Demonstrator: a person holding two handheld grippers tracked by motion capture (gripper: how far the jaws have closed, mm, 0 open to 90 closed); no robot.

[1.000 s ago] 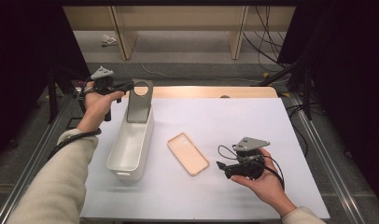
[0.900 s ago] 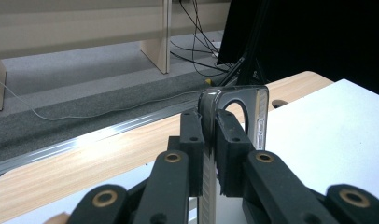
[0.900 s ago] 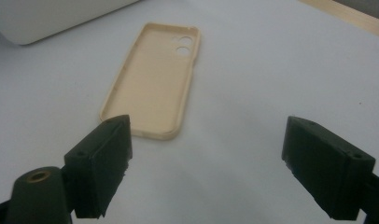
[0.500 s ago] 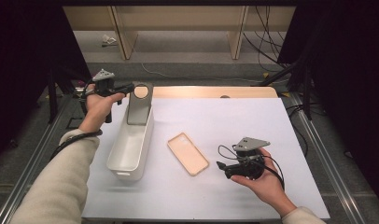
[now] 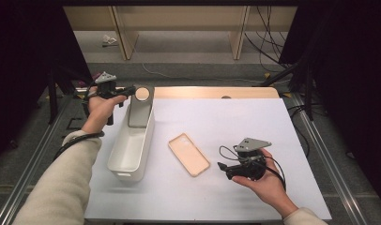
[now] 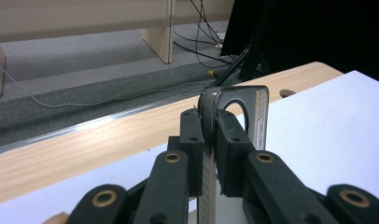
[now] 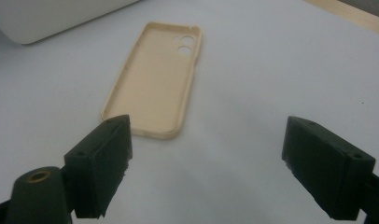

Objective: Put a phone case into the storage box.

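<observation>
Over the surface, high view: left claw (image 5: 130, 90) pinches a grey phone (image 5: 141, 108), standing upright at the white bin (image 5: 127, 161)'s far end; nothing has shifted since a second ago.
Left claw view: pads clamp the phone's edge (image 6: 234, 112).
Right claw view: right claw (image 7: 206, 163) spread wide, facing the beige phone case (image 7: 155, 88); fitting looks next.

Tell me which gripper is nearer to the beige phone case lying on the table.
Right. The right gripper hovers just beside the beige phone case, jaws open and aimed at it. The left gripper is farther off, past the white bin, clamped on a grey phone case.
</observation>
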